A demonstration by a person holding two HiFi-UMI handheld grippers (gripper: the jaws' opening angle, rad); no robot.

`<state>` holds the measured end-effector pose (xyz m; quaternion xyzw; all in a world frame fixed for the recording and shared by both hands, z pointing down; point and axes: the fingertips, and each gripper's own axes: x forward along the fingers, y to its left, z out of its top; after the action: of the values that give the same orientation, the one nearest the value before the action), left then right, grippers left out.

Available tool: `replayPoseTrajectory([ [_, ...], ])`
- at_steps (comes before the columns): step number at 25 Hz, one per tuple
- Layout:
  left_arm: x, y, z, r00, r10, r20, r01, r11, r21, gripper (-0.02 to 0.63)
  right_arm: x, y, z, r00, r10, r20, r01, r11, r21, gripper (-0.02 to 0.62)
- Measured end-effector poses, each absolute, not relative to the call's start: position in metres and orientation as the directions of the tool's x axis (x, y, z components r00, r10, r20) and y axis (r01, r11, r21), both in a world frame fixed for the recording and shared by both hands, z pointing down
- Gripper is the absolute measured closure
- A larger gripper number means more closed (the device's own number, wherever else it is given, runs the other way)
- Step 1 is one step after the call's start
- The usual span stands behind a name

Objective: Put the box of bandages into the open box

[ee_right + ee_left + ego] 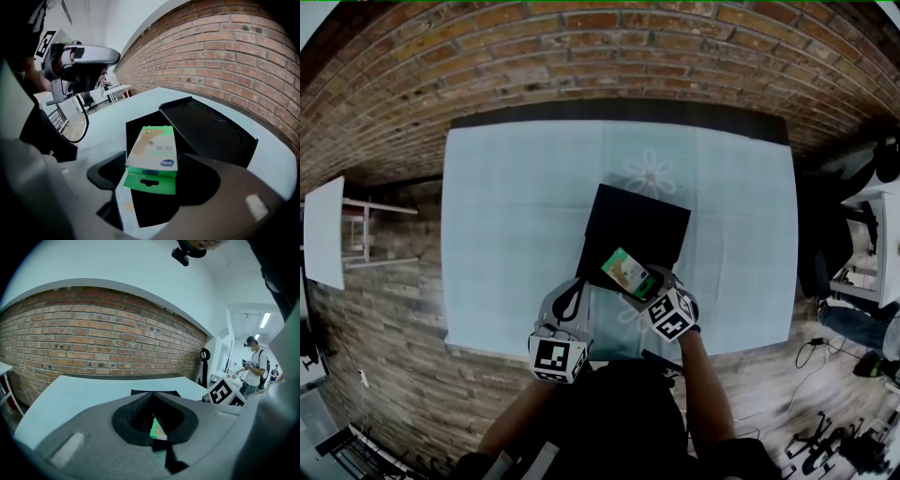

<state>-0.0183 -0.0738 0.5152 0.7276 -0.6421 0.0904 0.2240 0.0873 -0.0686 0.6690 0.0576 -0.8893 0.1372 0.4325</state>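
Observation:
The box of bandages (pixel 628 272), green and white with a hang tab, hangs tilted over the near edge of the open black box (pixel 637 225). My right gripper (pixel 644 289) is shut on it, its wide-spread jaws pressing the two long sides. In the right gripper view the box of bandages (pixel 153 151) sits between the right gripper (pixel 152 174) jaws, above the black box (pixel 211 133) and its raised lid. My left gripper (pixel 577 284) rests just left of it, shut, with nothing held. In the left gripper view, the left gripper (pixel 152 394) tips meet, and a sliver of the bandage box (pixel 157 428) shows through the gap.
The table (pixel 506 225) has a pale blue cloth and stands against a brick wall (pixel 581 56). Its near edge runs just under my grippers. A white side table (pixel 323 230) stands left. A person (pixel 255 364) stands far right; cables lie on the floor (pixel 825 356).

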Motion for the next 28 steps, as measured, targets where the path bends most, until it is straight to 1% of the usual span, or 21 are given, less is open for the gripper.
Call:
replayPoseTrajectory([
  [18, -0.022, -0.08, 0.524, 0.168, -0.884, 0.437, -0.972, -0.074, 0.224, 0.606, 0.082, -0.075, 0.688, -0.581, 0.04, 0.813, -0.198, 0.962, -0.189, 0.253],
  [28, -0.023, -0.08, 0.526, 0.167, -0.883, 0.44, -0.971, -0.069, 0.231, 0.606, 0.082, -0.073, 0.696, -0.526, 0.042, 0.849, -0.208, 0.962, -0.176, 0.253],
])
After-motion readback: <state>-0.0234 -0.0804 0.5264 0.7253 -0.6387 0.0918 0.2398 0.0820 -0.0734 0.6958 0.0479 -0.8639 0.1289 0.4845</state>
